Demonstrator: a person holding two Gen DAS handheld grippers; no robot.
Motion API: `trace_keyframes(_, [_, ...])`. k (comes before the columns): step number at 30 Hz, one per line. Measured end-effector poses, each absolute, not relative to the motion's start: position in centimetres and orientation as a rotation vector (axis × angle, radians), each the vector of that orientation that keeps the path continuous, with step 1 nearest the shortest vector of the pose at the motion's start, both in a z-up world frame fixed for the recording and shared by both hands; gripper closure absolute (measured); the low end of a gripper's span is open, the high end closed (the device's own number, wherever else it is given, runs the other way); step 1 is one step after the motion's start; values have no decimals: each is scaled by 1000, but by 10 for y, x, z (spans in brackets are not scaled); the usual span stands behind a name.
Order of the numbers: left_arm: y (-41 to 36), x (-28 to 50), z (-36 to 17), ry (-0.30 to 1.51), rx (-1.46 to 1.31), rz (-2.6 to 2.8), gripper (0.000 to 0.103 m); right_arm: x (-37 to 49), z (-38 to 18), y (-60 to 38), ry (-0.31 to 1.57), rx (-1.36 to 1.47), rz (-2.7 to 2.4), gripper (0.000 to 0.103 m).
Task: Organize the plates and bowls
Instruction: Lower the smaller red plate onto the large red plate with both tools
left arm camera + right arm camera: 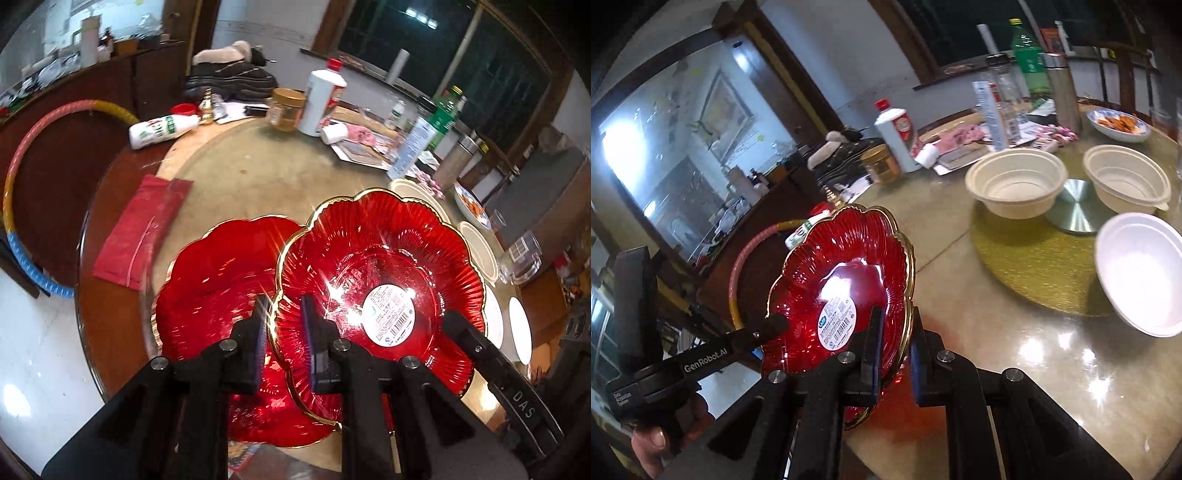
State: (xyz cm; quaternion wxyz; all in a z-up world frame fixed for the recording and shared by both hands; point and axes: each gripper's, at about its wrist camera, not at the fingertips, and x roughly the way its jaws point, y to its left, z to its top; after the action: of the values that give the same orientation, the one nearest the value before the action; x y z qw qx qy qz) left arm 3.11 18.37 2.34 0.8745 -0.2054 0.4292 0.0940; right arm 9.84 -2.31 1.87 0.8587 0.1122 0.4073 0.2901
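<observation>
Both grippers are pinching the same red glass plate point(373, 280) by its gold rim, one on each side. The left gripper point(282, 325) has its pads clamped tight on the rim's near-left edge, and the right gripper point(897, 332) is squeezed just as narrow on the opposite edge, so the plate hangs tilted between them, sticker label facing up. In the right wrist view you can see the left gripper's black arm reaching in from the other side, with a person's hand point(655, 446) around its handle.

Right under/beside it there's a second red plate point(218, 291) lying on the round table point(258, 173); whether the held one actually touches it is hard to tell from this angle, it's blurry there.

Further out: two beige bowls point(1015, 184) and a white bowl point(1141, 273) sit around a gold mat point(1015, 266), and beyond those, bottles and a jar.
</observation>
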Motion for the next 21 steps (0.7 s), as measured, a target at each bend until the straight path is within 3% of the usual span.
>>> trace_keyframes(21, [215,3,1,877,-475,301,89,100,-1,29,916,129,677,91])
